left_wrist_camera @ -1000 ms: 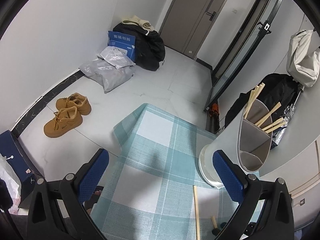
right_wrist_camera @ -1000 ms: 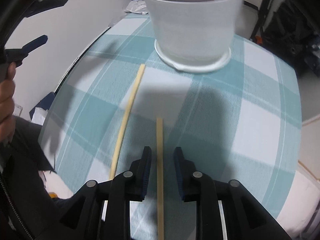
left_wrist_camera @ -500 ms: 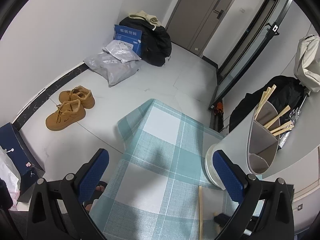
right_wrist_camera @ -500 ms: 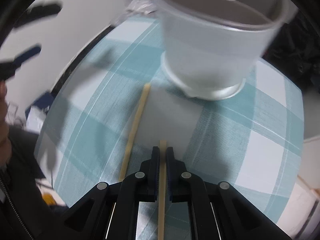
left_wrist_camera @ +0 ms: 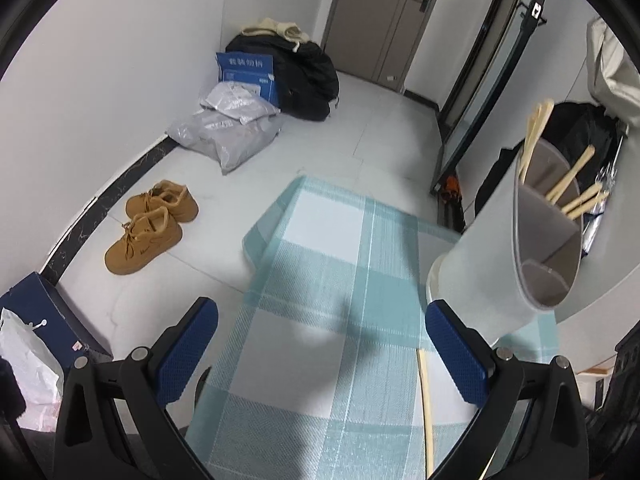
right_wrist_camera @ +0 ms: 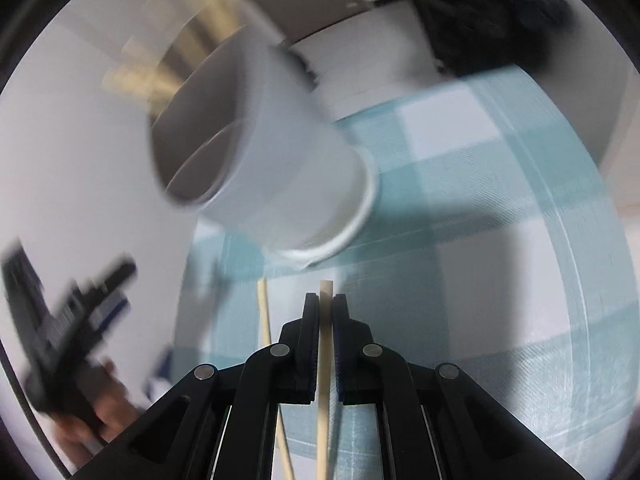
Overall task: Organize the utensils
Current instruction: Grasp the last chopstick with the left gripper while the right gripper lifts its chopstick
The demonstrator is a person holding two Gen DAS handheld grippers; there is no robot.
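Note:
My right gripper [right_wrist_camera: 326, 300] is shut on a pale wooden chopstick [right_wrist_camera: 324, 360], which runs between the fingers with its tip just past them, lifted off the cloth. A second chopstick [right_wrist_camera: 266, 328] lies on the checked tablecloth to its left; it also shows in the left wrist view [left_wrist_camera: 426, 400]. The white divided utensil holder [right_wrist_camera: 280, 184] stands just ahead, blurred, with several chopsticks in its far compartment [left_wrist_camera: 568, 184]. My left gripper [left_wrist_camera: 320, 352] is open and empty above the cloth, left of the holder [left_wrist_camera: 480, 272].
The teal and white checked tablecloth [left_wrist_camera: 332, 280] covers the table, whose far edge drops to a white tiled floor. On the floor are tan shoes [left_wrist_camera: 148, 228], grey parcels [left_wrist_camera: 228, 132], a blue box [left_wrist_camera: 248, 72] and dark bags [left_wrist_camera: 304, 72].
My right gripper closed on the chopstick, lifted it off the cloth and swung, so the holder now appears tilted and blurred. My left gripper rose slightly and stayed open.

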